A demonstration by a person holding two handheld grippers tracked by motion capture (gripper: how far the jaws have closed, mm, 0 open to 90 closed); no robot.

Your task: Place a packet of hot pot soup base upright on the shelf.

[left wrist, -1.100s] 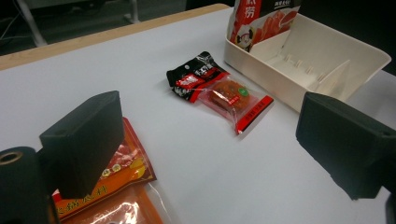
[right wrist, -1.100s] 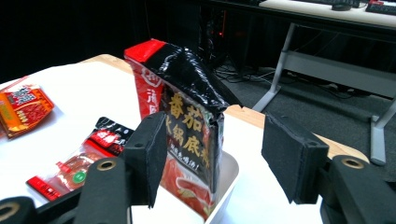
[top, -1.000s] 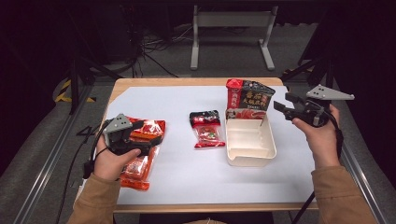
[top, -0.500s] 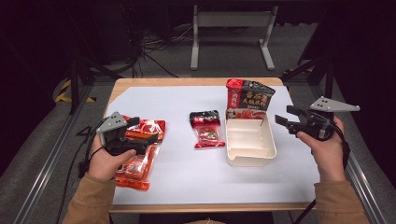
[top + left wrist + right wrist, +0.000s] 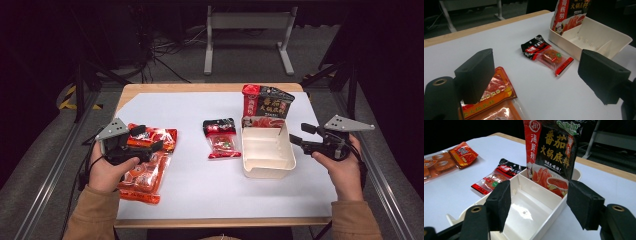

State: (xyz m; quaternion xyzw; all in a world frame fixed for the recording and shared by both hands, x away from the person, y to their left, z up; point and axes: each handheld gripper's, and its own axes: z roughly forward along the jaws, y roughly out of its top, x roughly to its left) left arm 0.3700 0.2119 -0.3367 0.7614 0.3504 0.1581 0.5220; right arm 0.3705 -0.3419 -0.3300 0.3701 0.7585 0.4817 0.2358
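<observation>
A white divided tray (image 5: 267, 172) sits right of centre, with a tall red-and-black sauce packet (image 5: 265, 102) standing in its far compartment. A small black-and-red packet (image 5: 220, 137) lies flat beside the tray. Orange-red snack packets (image 5: 145, 172) lie at the left. My left gripper (image 5: 150, 137) hovers over those packets; its jaws have just been closing a little, still open with nothing between them. My right gripper (image 5: 300, 134) is at the tray's right side, pointing at it. Its jaws have just been opening and stand wide and empty, framing the tray (image 5: 554, 220) and the tall packet (image 5: 551, 152).
A white sheet (image 5: 200, 180) covers the wooden table. The small packet (image 5: 546, 53) lies between the orange packets (image 5: 491, 100) and the tray (image 5: 564, 41). A metal stand (image 5: 245, 30) and cables are on the floor beyond the table. Rails run along both sides.
My right gripper has sunk from above the table to the level of the tray's right side. The left gripper has barely shifted over the orange packets.
</observation>
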